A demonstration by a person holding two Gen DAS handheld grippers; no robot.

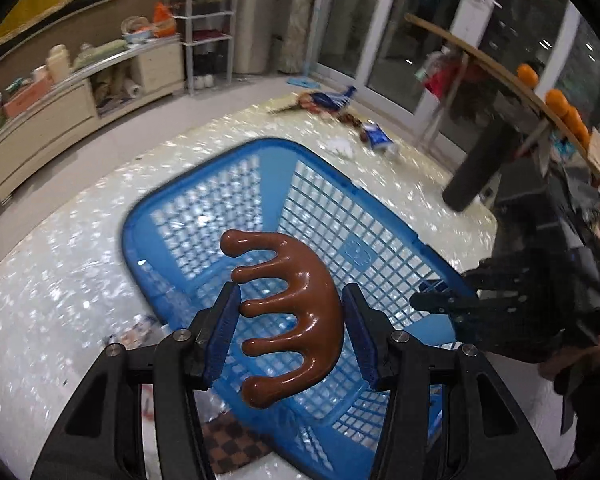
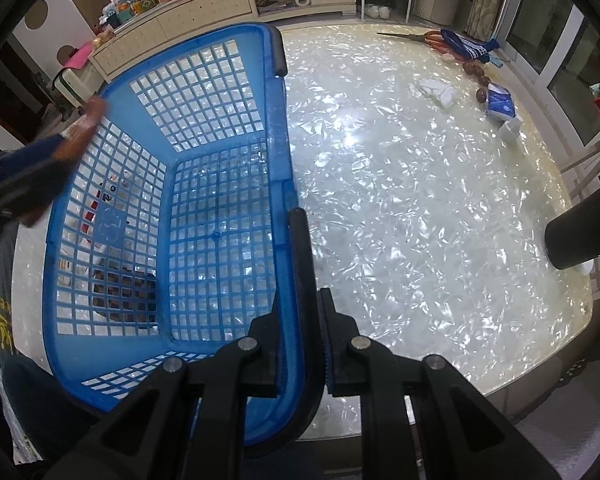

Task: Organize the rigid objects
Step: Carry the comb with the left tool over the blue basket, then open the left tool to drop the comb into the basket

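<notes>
Brown and glossy, the five-pronged wooden massage comb (image 1: pixel 290 320) sits clamped between the blue pads of the left gripper (image 1: pixel 290 332), one pad against a prong tip and the other against its curved back. It hangs in the air above the open mouth of the blue plastic lattice basket (image 1: pixel 380 208), clear of the walls and floor. From the right wrist view only a blurred brown end of it shows at the basket's far rim (image 2: pixel 94 114).

The right gripper (image 2: pixel 306 356) has its jaws pinched narrowly on the basket's near rim and the black handle (image 2: pixel 302 264) that lies along it, steadying the basket on the pearly, shell-patterned tabletop (image 2: pixel 420 200). The basket looks empty inside; the dark checked thing (image 2: pixel 124 288) seen through its lattice seems to lie outside it, though I cannot tell for sure.

By my reading, the step in hand is the carry: the comb is picked up and arrives over the container but is not yet put in. The next move calls for lowering it toward the basket floor, keeping the prongs from catching in the grid holes, then opening the left jaws while the right keeps the rim pinned.

Farther off on the table lie a blue-and-white packet (image 2: pixel 500 106) and a crumpled white tissue (image 2: pixel 438 90).
</notes>
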